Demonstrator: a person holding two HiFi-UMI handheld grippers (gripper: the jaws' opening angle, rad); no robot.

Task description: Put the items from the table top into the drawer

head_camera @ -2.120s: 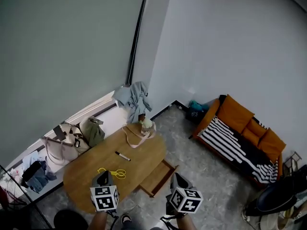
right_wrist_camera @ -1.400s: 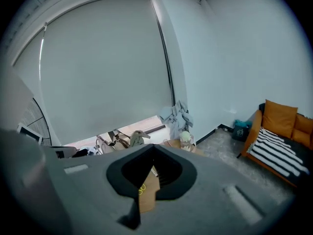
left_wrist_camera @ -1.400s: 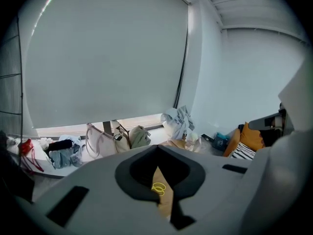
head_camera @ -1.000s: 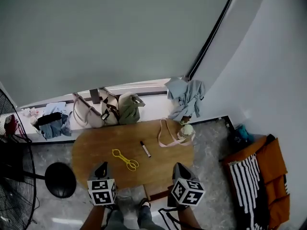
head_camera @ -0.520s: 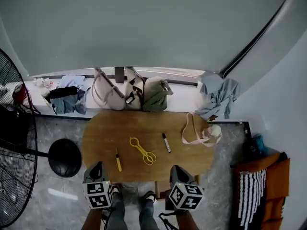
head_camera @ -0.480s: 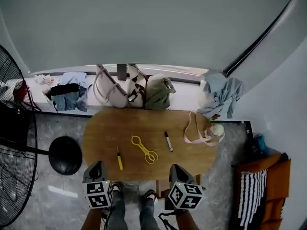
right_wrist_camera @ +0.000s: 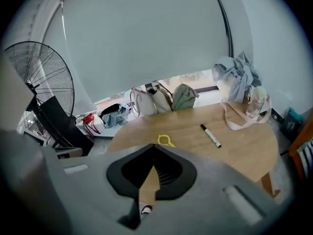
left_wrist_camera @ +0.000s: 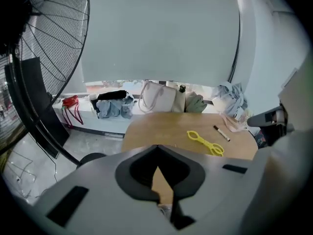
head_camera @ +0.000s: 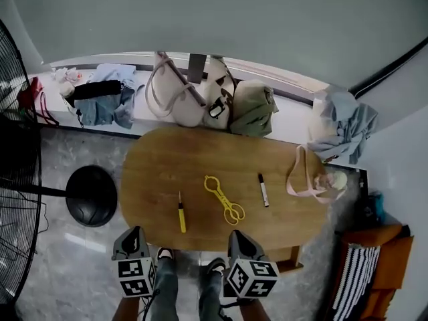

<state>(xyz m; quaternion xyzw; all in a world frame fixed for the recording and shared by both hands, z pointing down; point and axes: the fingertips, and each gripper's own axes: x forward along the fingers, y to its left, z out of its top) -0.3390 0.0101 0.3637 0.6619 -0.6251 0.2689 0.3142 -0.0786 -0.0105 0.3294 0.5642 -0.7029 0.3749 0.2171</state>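
Screwdriver [head_camera: 181,212] lies just ahead-right of the left gripper [head_camera: 136,234], farther from the right gripper [head_camera: 239,237], shaft pointing away; both closed, empty.

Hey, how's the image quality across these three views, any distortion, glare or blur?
Head view: strong fisheye, the window ledge bows; light is soft and even; the yellow tongs and marker look sharp. Left gripper view: black vignetted corners, the fan curves at the edge. Right gripper view: same dark rim, the table is crisp, no glare.
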